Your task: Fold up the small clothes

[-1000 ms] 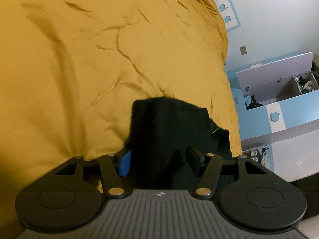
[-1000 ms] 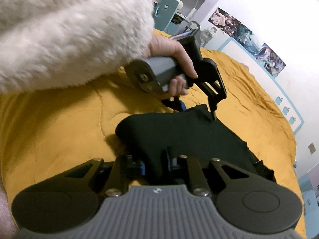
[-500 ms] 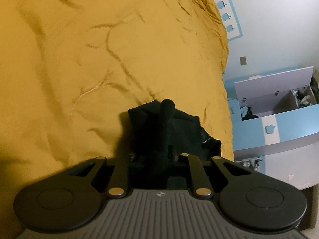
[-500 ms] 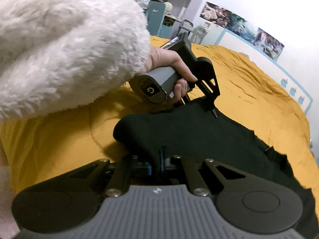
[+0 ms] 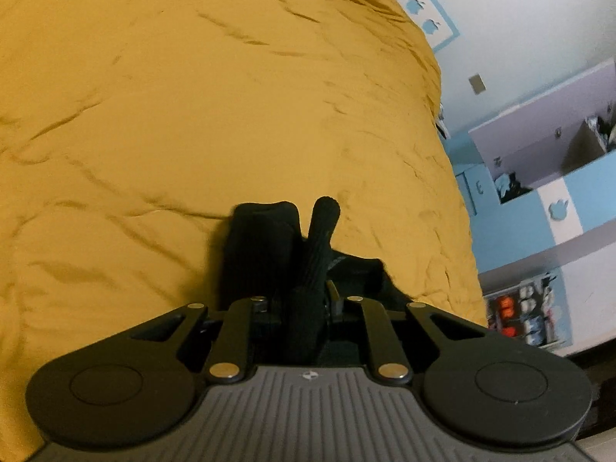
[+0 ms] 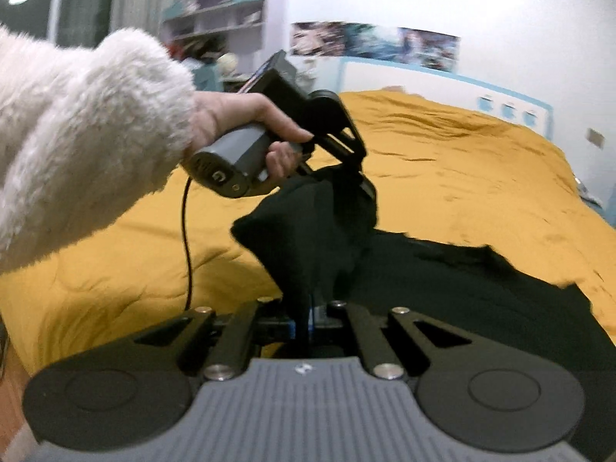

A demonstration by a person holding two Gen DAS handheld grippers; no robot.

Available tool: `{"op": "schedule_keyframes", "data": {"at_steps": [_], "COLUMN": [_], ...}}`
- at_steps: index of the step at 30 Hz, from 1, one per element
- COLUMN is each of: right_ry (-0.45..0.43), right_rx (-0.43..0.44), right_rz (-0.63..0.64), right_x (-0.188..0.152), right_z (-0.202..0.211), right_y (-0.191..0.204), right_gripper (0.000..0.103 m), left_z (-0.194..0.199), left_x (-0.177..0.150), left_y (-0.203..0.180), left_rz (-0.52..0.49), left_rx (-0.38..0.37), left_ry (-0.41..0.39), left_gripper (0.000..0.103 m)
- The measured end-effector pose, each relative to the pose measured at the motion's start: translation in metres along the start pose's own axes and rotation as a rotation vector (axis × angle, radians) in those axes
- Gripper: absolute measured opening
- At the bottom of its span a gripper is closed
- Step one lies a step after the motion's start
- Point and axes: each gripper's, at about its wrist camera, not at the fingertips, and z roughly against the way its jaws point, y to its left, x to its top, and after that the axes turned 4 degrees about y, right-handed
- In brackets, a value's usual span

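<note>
both grippers have raised the black garment (image 6: 308,231) off the yellow bedspread (image 6: 462,161); left gripper (image 5: 304,304) and right gripper (image 6: 304,317) clamp its near edge. uneven lifting risks a skewed fold.

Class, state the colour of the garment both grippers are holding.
Black: the garment shows best in the right wrist view, against the mustard-yellow bedspread.

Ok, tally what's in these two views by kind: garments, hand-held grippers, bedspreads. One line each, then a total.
Black garment: 1
Hand-held grippers: 2, the left hand-held gripper and the right hand-held gripper, each shut on the black garment
Mustard-yellow bedspread: 1
Total: 4
</note>
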Motion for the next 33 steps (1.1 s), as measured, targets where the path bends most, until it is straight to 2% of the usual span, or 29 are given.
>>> {"op": "schedule_keyframes", "data": {"at_steps": [3,6,13,21,28,33], "right_ry": [-0.022,-0.032,-0.033,-0.026,-0.036,-0.04], "right_rx": [-0.033,-0.048,-0.117,-0.176,-0.215,-0.248], "right_rz": [-0.047,-0.138,-0.324,-0.472,-0.59,-0.65], "right_x": [-0.004,-0.008,-0.03,-0.059,-0.075,-0.093], "right_z": [0.018,0.034,0.057,0.066,0.07,0.076], "right_y": [-0.023,-0.053,-0.126,-0.187,-0.23,-0.258], "right_gripper": [0.0,0.0,0.0,0.0,0.0,0.0], "left_z": [-0.017,-0.041,-0.103,-0.162,-0.183,-0.208], "left_x": [-0.006,-0.012,-0.026,-0.046,-0.06,-0.072], "left_y": [-0.041,-0.074,-0.137,-0.173,-0.205,-0.229], "left_rz": [-0.055,-0.087,-0.181,-0.223,-0.281,-0.333], "left_rx": [0.067,0.056,0.052,0.117,0.116,0.16], "left_ry": [-0.023,-0.017,0.053,0.115,0.134,0.149], "left_gripper": [0.017,0.017,0.017,0.017,0.017,0.017]}}
